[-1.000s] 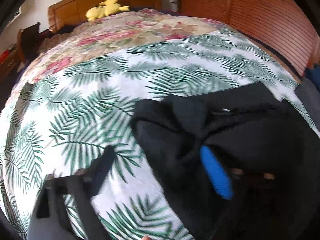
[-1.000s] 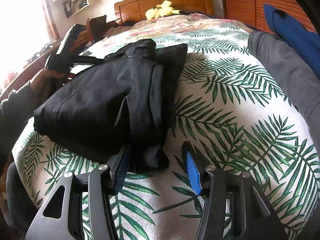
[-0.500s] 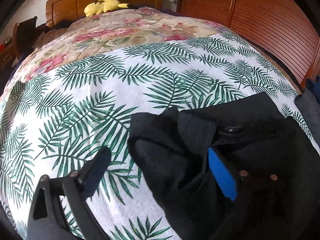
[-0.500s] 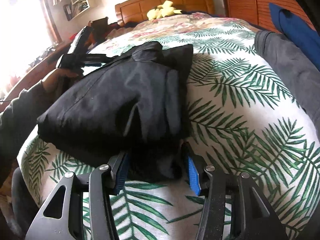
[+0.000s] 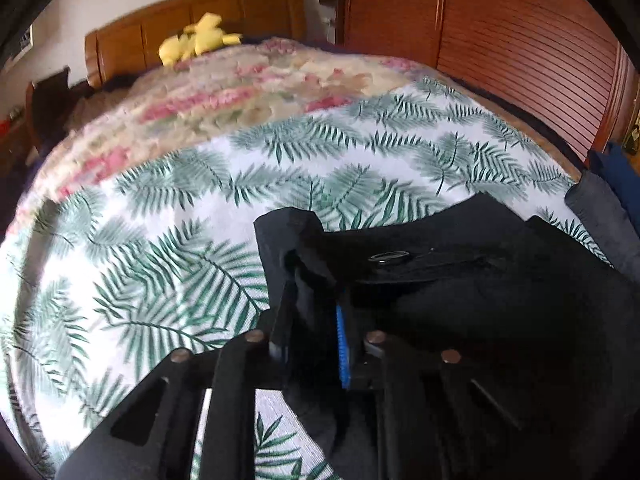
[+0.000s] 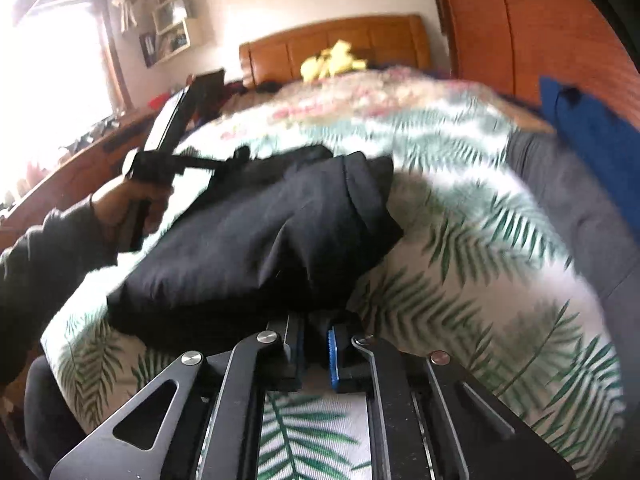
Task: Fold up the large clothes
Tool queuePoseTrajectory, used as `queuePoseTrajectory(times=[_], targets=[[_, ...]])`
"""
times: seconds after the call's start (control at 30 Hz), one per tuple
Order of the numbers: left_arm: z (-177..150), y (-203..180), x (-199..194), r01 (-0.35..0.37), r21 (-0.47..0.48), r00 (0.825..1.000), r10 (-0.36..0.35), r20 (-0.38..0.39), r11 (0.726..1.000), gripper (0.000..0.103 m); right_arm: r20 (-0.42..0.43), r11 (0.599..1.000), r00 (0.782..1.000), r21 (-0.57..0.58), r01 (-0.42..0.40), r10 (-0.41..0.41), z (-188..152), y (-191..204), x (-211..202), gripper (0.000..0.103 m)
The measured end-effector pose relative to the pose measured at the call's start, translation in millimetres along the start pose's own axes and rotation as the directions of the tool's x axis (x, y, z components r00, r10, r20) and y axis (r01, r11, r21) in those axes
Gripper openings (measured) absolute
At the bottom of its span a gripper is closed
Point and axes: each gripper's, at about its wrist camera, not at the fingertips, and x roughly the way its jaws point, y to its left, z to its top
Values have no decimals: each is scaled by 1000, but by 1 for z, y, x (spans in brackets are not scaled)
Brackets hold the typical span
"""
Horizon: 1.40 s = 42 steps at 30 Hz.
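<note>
Both grippers pinched the black garment [image 6: 256, 248] on the palm-print bedspread [image 5: 160, 240]: the left gripper [image 5: 312, 336] its waistband corner, the right gripper [image 6: 314, 346] its near edge. Bare bedspread lay ahead of each.

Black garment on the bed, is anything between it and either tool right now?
No. Both tools are already shut on the black garment: the left tool pinches its buttoned end, and the right tool pinches the near edge. Nothing visible lies between.

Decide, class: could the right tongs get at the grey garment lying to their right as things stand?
Probably not yet. The right tongs are shut on the black garment. The grey garment lies uncovered on the palm-print cover, so the path looks free once they let go.
</note>
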Motion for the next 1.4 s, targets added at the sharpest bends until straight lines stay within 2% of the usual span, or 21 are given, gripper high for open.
queuePoseTrajectory(times=[0.17, 0.3, 0.43, 0.63, 0.77, 0.9, 0.97, 1.03, 1.1, 1.2, 1.3, 1.4], targets=[[22, -29, -46, -38, 35, 993, 34, 109, 999, 10, 86, 1000, 996, -10, 28, -27, 23, -8, -21, 4], [47, -60, -77, -19, 41, 984, 11, 176, 999, 10, 164, 997, 985, -29, 66, -60, 51, -21, -49, 4], [82, -107, -106, 18, 45, 966, -29, 255, 999, 10, 253, 988, 962, -88, 126, -100, 81, -35, -100, 4], [138, -207, -136, 101, 102, 929, -131, 345, 990, 10, 346, 950, 908, -116, 290, -235, 112, -82, -187, 4], [166, -281, -144, 170, 153, 910, -215, 354, 973, 10, 369, 912, 860, -74, 404, -351, 116, -126, -237, 4], [172, -342, -142, 213, 219, 896, -280, 344, 952, 10, 365, 875, 817, -13, 485, -447, 105, -166, -273, 4], [169, -367, -134, 226, 253, 900, -301, 315, 941, 10, 355, 857, 798, 21, 515, -488, 94, -183, -288, 4], [164, -387, -121, 216, 289, 912, -298, 281, 933, 12, 331, 843, 787, 50, 536, -520, 82, -200, -298, 4], [154, -403, -108, 192, 325, 930, -277, 240, 926, 13, 282, 837, 794, 71, 542, -538, 67, -216, -297, 4], [144, -410, -93, 184, 332, 946, -258, 194, 925, 15, 182, 827, 807, 99, 553, -562, 39, -239, -281, 5], [136, -404, -91, 174, 316, 953, -241, 186, 933, 18, 129, 813, 803, 129, 568, -581, 15, -255, -271, 6], [129, -395, -98, 184, 307, 954, -245, 174, 934, 21, 110, 806, 801, 154, 572, -589, 2, -261, -279, 18]])
